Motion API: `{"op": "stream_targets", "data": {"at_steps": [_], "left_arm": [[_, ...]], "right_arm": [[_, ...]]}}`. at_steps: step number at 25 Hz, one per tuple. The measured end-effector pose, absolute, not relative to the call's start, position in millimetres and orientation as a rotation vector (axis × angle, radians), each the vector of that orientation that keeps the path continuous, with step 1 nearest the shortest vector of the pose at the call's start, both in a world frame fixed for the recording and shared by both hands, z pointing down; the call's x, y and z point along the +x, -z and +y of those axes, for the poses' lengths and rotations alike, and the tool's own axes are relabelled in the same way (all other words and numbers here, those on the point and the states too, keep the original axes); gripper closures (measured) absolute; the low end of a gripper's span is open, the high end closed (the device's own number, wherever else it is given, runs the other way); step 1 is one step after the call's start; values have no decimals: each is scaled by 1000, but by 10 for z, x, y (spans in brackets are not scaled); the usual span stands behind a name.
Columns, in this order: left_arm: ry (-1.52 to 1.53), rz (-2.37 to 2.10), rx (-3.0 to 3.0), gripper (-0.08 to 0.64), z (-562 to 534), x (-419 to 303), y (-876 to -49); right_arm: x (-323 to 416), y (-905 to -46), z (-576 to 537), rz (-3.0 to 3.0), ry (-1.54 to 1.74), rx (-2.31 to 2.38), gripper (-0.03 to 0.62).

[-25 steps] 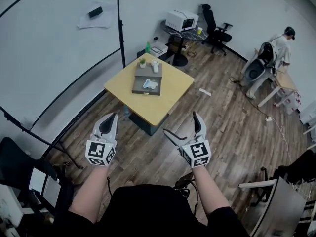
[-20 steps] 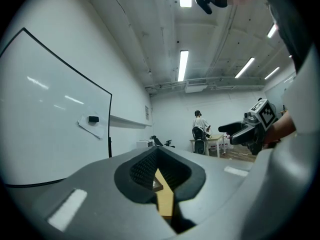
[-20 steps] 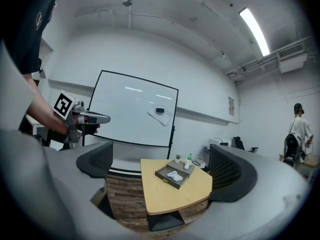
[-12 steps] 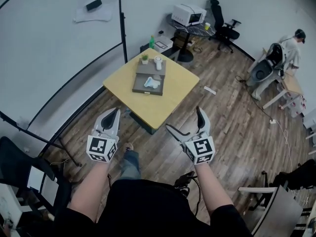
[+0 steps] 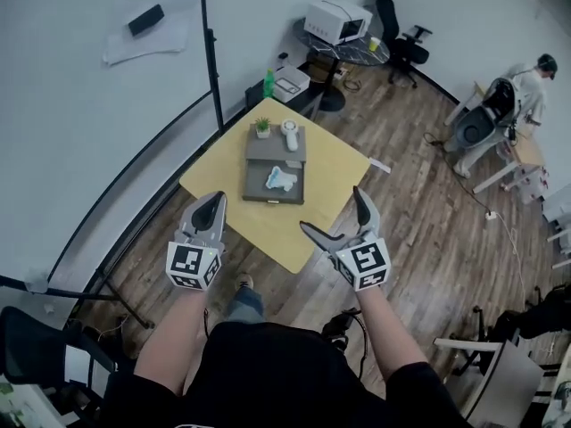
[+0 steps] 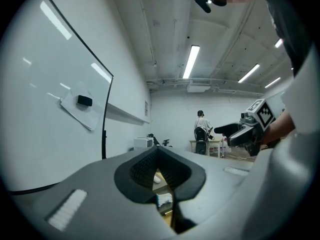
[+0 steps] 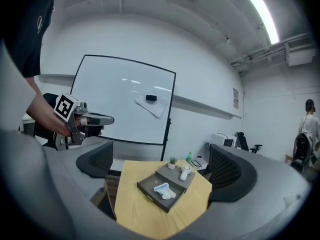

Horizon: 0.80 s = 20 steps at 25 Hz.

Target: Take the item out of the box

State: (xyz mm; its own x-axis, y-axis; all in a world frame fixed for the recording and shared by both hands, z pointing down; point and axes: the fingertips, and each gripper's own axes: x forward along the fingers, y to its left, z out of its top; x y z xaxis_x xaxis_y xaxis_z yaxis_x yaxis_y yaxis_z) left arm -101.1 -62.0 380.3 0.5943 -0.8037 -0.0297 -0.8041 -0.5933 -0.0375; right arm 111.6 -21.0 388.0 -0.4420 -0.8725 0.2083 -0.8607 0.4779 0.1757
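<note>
1. Closer now: half a second ago the yellow bench (image 5: 223,181) lay well ahead of both grippers. In the head view its near corner now sits between them, so the person has stepped right up.
2. On the bench stands the grey box (image 5: 272,148). Its far half is covered and its near half is open to the ceiling. It is not within reach yet, and both grippers hang well short of it.
3. The left gripper (image 5: 211,205) is clenched, with only a sliver of light between its jaws and nothing held. The right gripper (image 5: 330,209) is released, jaws spread wide and empty, and its own view frames the box squarely between them.
4. The white-and-blue item (image 5: 283,179) lies in the open near half of the box. It is ahead of and below both grippers, roughly between them and a shade toward the right one. Its long axis seems to run across the box, side to side as the person faces it, though it is small and hard to be sure of.
5. My call is that the right gripper, open and slightly nearer, is the one to go in. That means moving forward and down, then closing across the item's narrow way.
</note>
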Motion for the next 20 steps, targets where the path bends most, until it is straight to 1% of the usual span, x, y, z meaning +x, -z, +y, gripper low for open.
{"op": "stream_targets", "data": {"at_steps": [11,20], "left_arm": [[2,1283,-2885,560,-2076,-1017,-3963],[28,1260,-2915,560,-2596,-760,-4206]], "right_arm": [[939,-3975,-1467,-2340,18,1501,-6],[1056,-4190,-1978,-2316,19,1459,-6]]}}
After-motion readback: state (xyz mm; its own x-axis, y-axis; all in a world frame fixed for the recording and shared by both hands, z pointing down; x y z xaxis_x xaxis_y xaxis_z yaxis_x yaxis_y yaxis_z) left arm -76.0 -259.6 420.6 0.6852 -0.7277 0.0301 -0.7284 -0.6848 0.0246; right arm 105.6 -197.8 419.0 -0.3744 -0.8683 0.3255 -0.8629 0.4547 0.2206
